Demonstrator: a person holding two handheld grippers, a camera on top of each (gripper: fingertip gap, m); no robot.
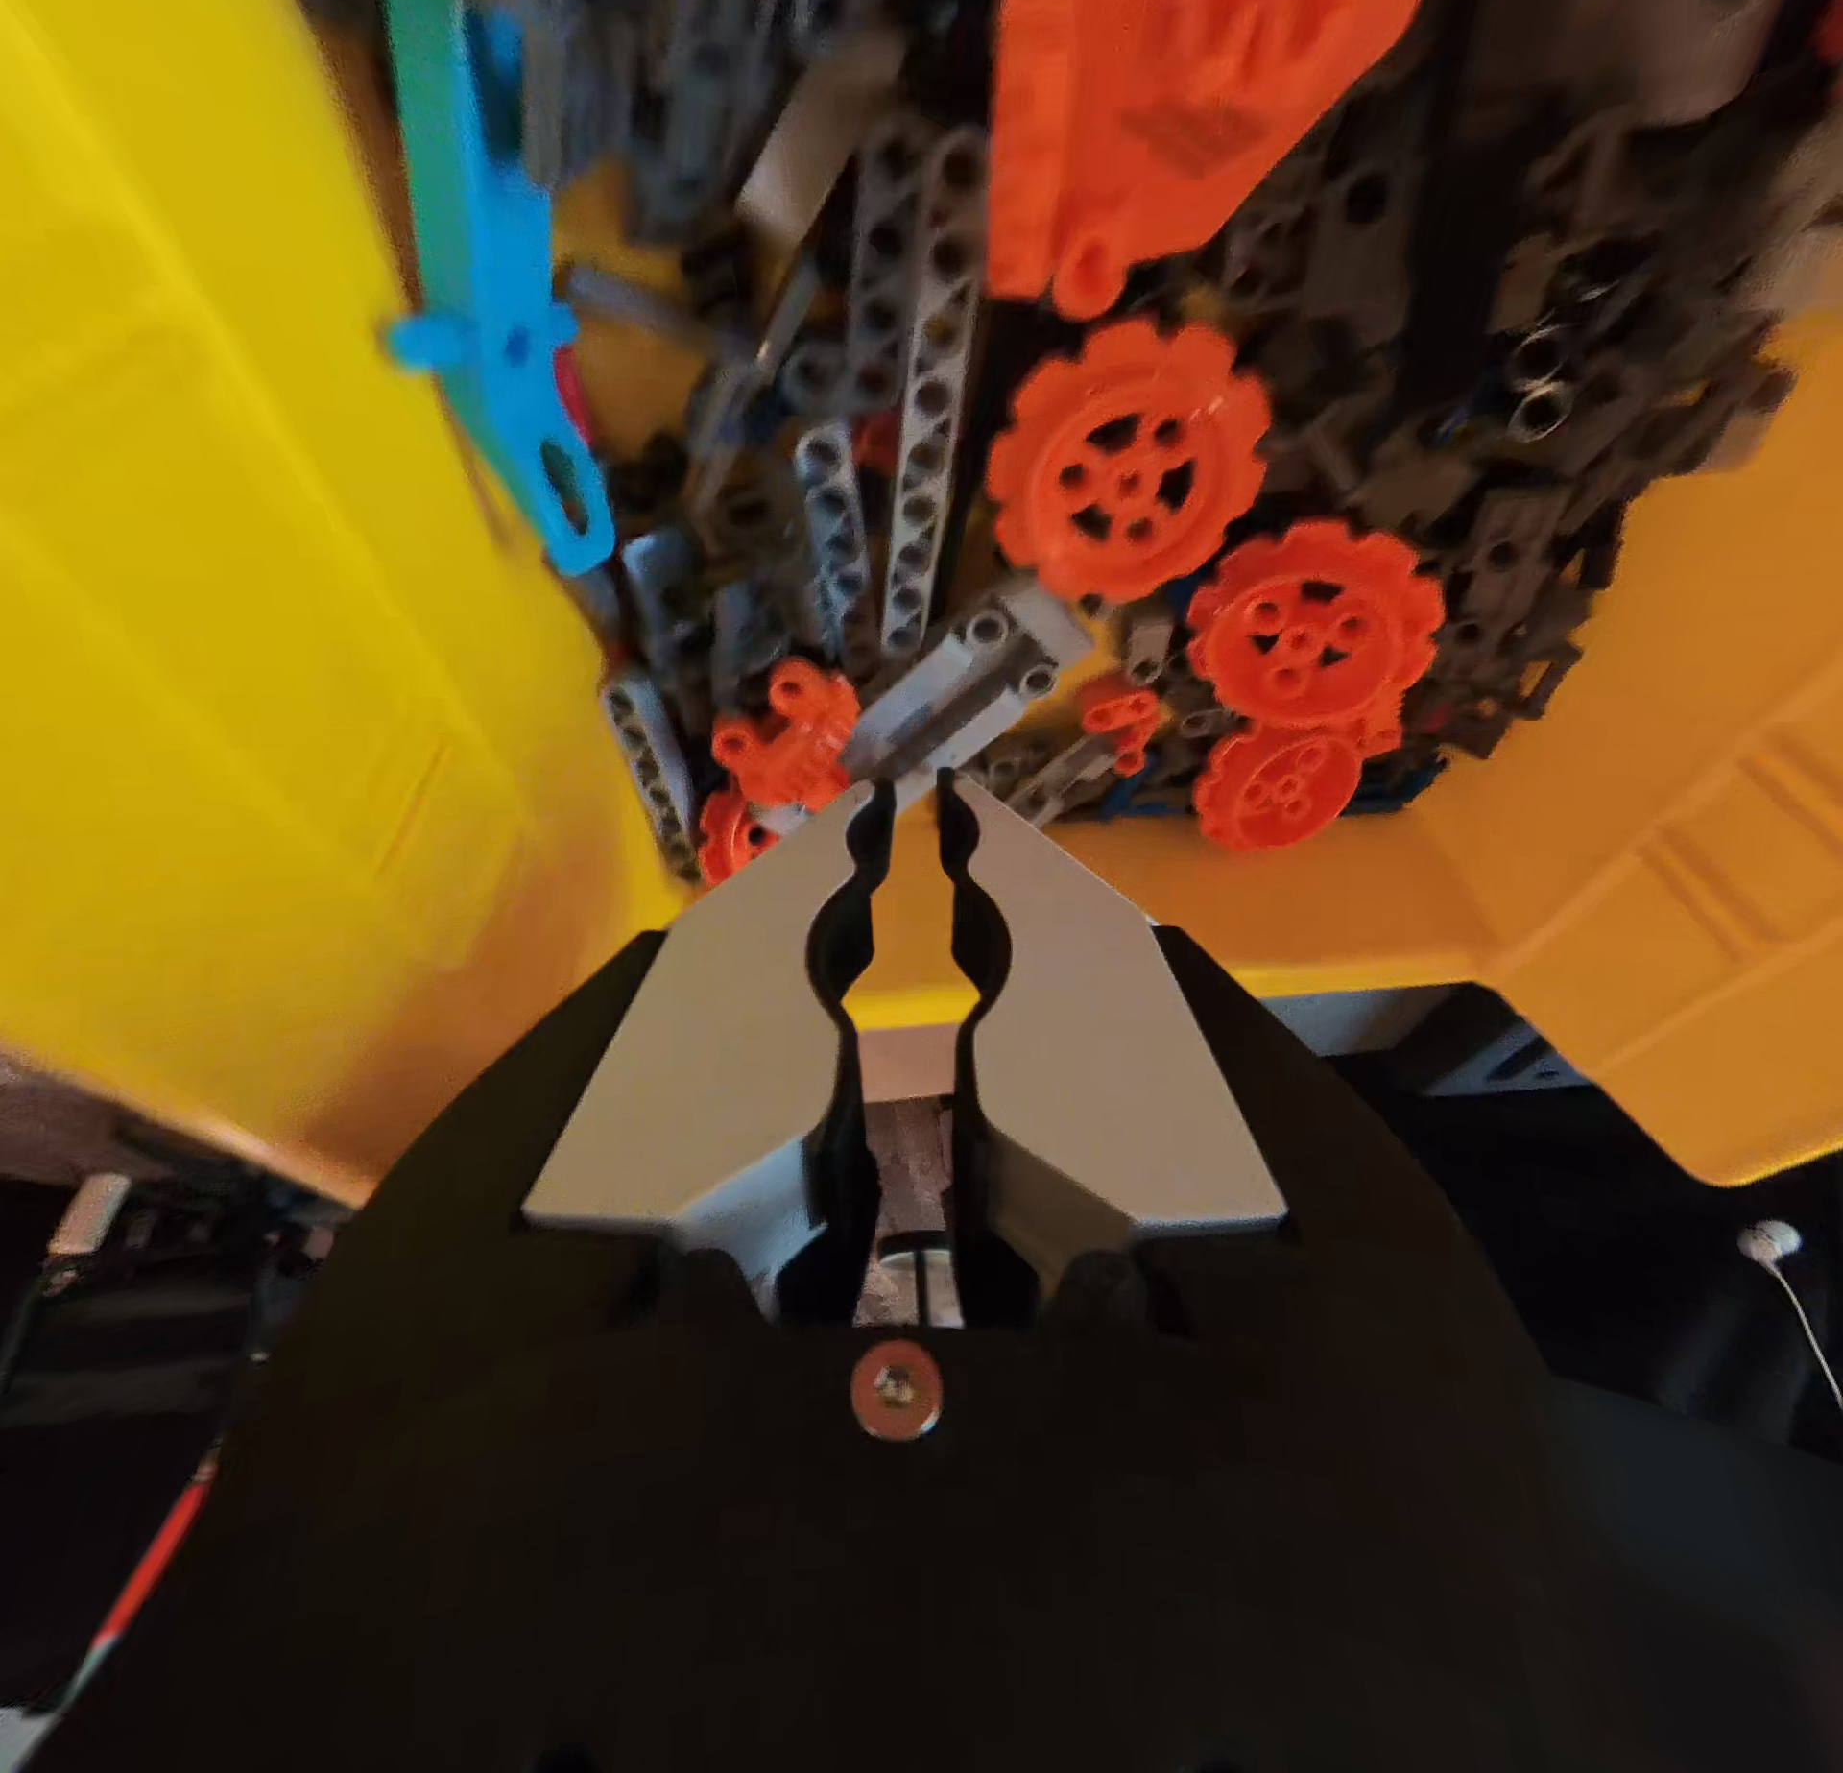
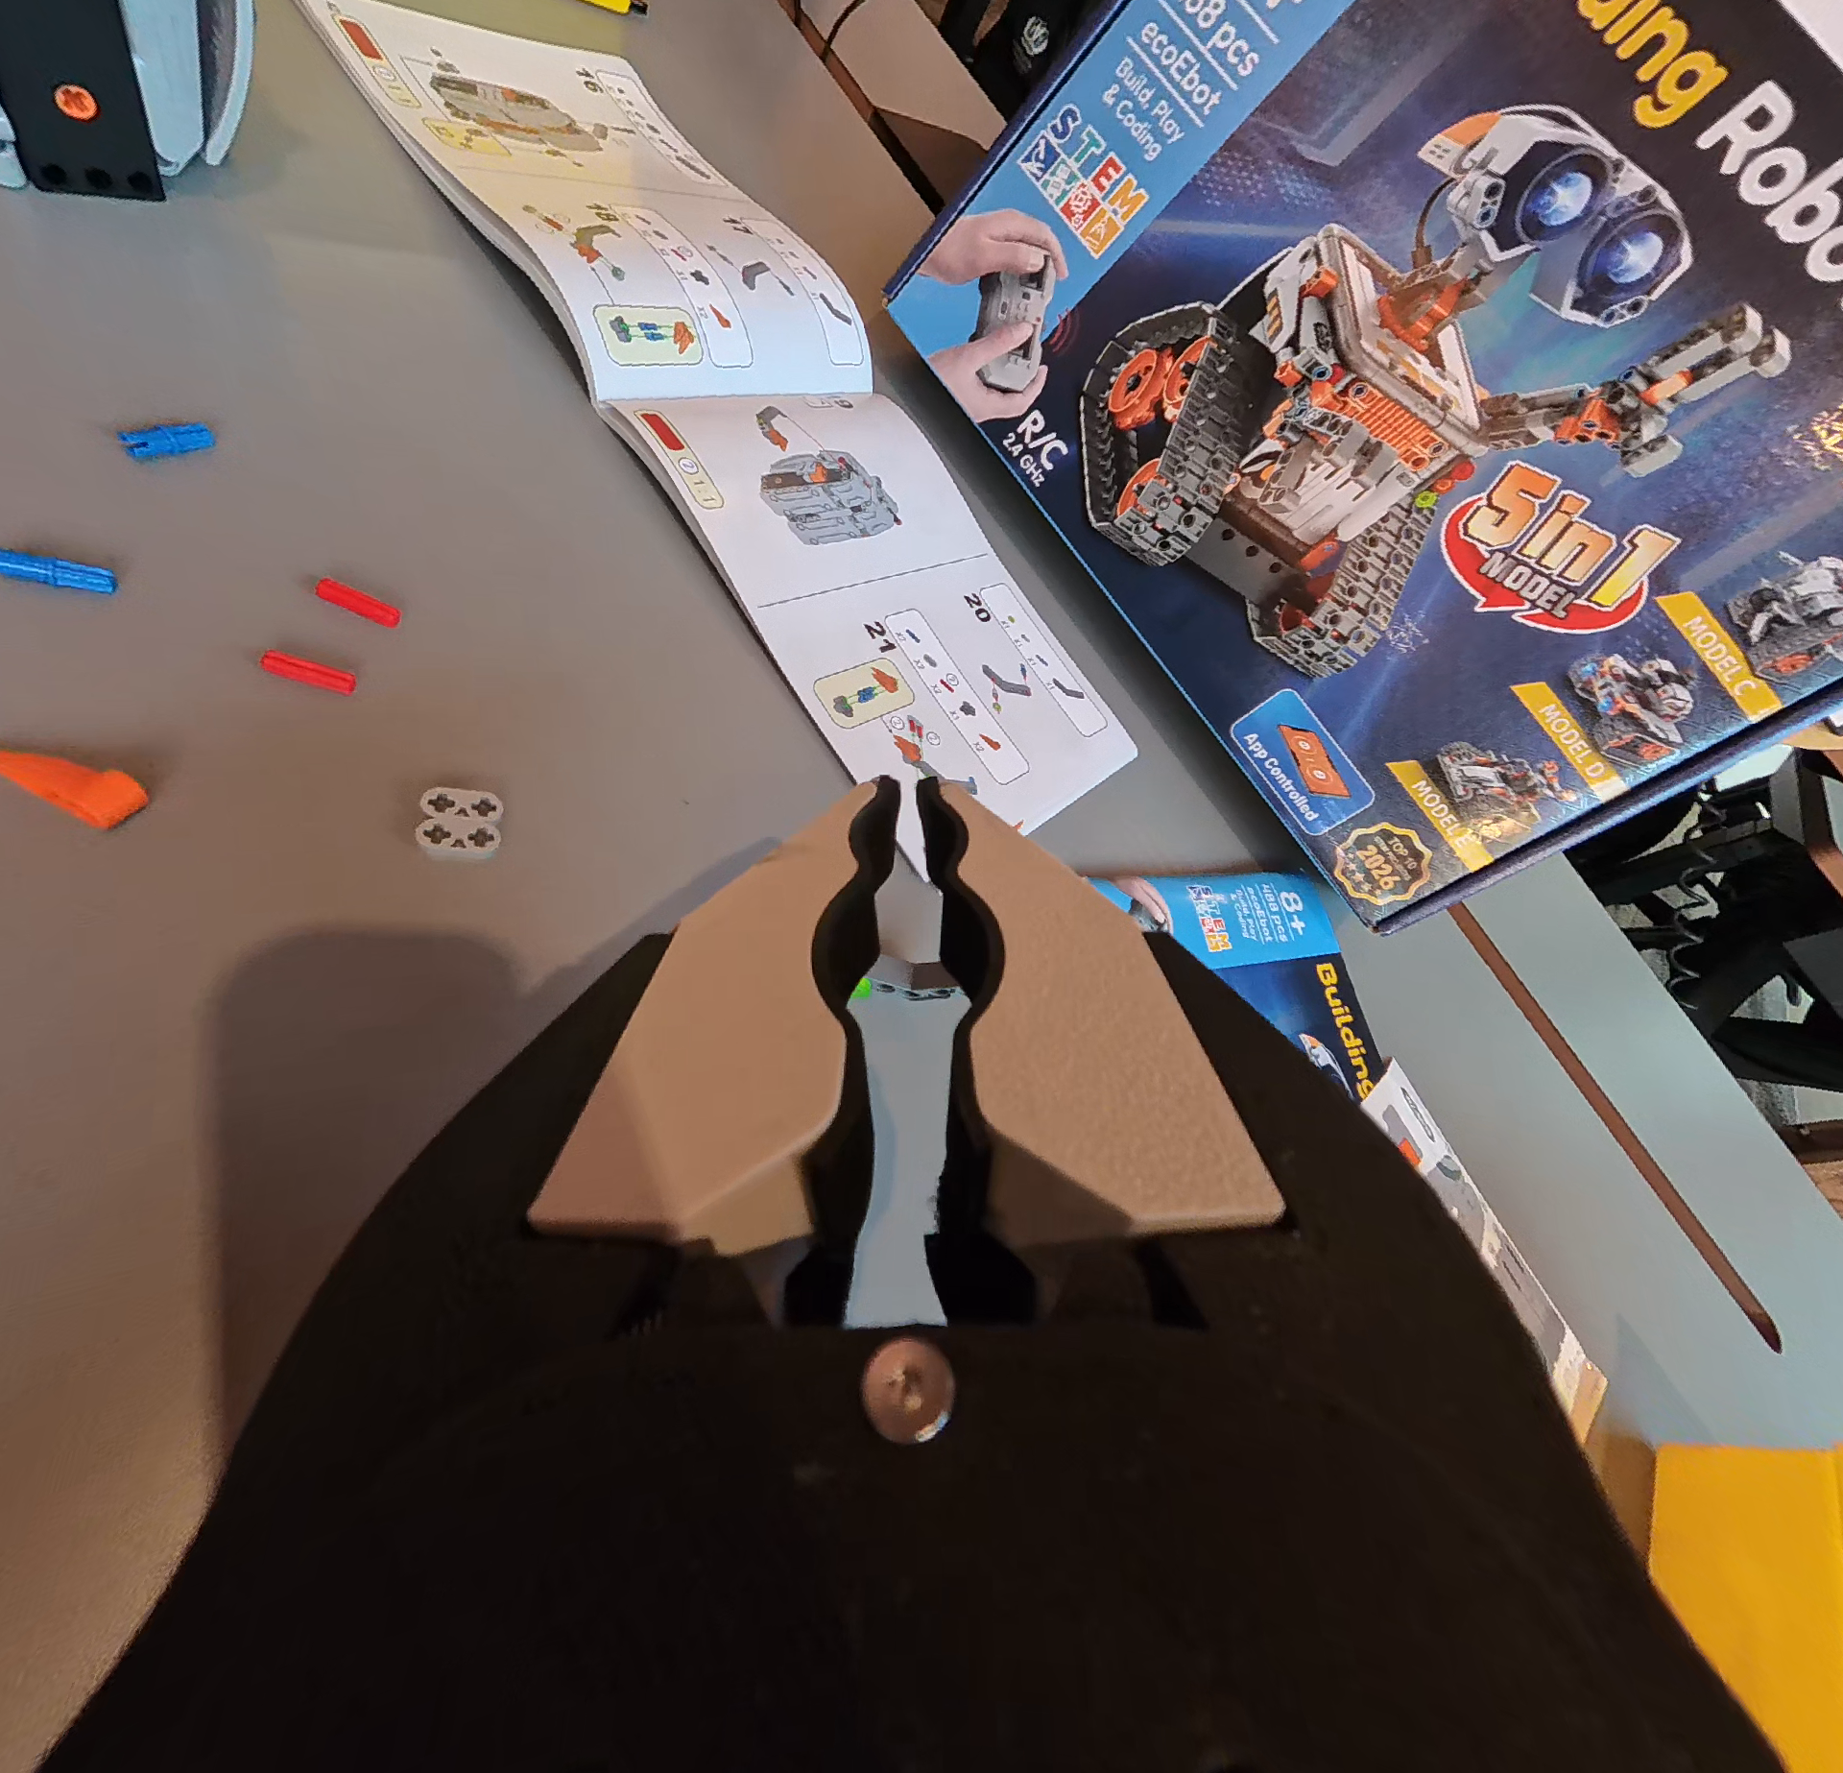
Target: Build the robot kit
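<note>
My left gripper (image 1: 913,786) reaches into a yellow bin (image 1: 249,528) of building pieces. Its jaws stand a narrow gap apart, and yellow shows between the pads. The tips are at the near end of a light grey block (image 1: 962,693), beside a small orange gear (image 1: 788,733). My right gripper (image 2: 908,790) hangs over the grey table (image 2: 499,488) at the corner of an open instruction booklet (image 2: 798,488). It is shut on a small grey piece with a green pin (image 2: 898,989), clamped deep between the pads.
The bin also holds orange toothed wheels (image 1: 1127,459), an orange panel (image 1: 1177,109), grey holed beams (image 1: 927,429) and a blue part (image 1: 519,349). On the table lie red pins (image 2: 357,601), blue pins (image 2: 165,441), an orange piece (image 2: 80,788), two grey links (image 2: 459,821) and the kit box (image 2: 1396,379). Left tips to right tips: about 55 cm.
</note>
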